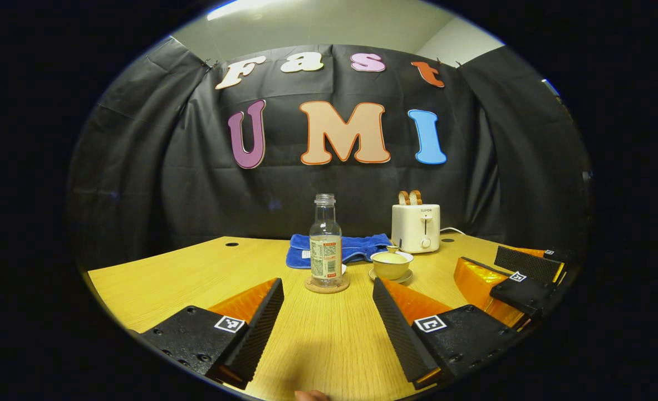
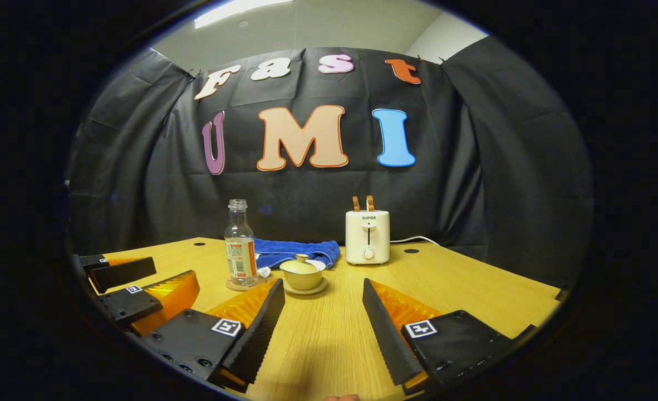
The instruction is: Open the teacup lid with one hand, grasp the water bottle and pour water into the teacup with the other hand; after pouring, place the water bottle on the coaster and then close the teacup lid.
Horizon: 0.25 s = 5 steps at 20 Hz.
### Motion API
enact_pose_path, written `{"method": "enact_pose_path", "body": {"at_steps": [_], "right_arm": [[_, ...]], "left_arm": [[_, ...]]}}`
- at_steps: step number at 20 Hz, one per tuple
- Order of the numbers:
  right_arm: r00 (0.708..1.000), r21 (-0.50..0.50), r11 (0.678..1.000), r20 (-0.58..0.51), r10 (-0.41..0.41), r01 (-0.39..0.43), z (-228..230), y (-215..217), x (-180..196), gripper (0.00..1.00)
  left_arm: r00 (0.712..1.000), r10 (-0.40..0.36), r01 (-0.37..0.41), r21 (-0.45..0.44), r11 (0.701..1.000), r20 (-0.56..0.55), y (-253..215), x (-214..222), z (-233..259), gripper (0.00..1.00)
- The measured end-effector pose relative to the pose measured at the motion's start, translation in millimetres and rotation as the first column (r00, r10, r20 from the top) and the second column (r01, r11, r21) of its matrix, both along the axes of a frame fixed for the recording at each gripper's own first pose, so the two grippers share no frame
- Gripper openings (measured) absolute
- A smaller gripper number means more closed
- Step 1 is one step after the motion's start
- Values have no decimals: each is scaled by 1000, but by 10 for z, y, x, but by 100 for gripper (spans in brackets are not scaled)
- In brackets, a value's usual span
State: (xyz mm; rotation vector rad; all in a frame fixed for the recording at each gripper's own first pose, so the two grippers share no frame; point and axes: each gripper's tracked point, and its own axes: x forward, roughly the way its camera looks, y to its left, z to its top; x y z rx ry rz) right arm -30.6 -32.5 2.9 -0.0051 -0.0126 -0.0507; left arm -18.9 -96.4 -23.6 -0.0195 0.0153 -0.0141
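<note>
Evidently, start:
Left gripper (image 1: pixel 327 303): jaws wide, aimed at water bottle (image 1: pixel 325 247) upright on cork coaster (image 1: pixel 327 286).
Right gripper (image 2: pixel 322 303): jaws wide, facing lidded teacup (image 2: pixel 303 273).

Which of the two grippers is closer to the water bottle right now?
Left, I'd judge. The left gripper faces the water bottle head-on. The right gripper sits farther to the side, with the bottle off to its left.

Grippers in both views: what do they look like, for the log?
Each gripper, left and right, has two long wedge-shaped fingers with ribbed inner faces, on blocky bodies with screw holes. Every finger carries a small square black-and-white marker tag. No cables or sleeves are visible.
</note>
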Motion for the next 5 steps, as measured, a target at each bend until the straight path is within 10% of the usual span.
{"method": "enact_pose_path", "body": {"at_steps": [5], "right_arm": [[1000, 0, 1000, 0, 0, 0, -9, -4, 7, 90]], "left_arm": [[1000, 0, 0, 0, 1000, -1, -1, -2, -1, 94]]}}
